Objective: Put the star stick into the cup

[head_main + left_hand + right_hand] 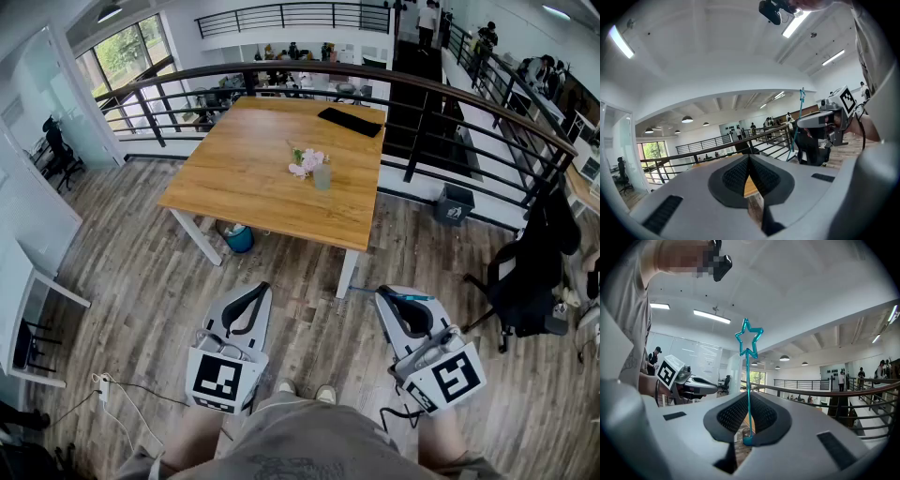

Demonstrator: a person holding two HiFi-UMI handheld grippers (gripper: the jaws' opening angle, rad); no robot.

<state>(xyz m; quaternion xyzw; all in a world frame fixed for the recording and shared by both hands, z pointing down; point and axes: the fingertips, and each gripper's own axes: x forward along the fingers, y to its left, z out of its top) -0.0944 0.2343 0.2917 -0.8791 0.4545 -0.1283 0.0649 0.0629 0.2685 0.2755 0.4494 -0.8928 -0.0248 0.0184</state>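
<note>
My right claw [749, 398] pinches the teal star stick [748, 341] by its lower end. Its long axis rises between the pads and the star points up past my jaw tips. I hold it short of the wooden table [234, 178], well apart from the cup [322, 176] on that table. My left claw [749, 158] is pressed together, empty.

In your head view, the star stick [412, 297] shows only as a short teal stretch across your right gripper [398, 302]. Its star is too small to make out. The cup [322, 176] on the table [234, 178] is too small to tell what it contains. The lower edge cuts off your legs.
</note>
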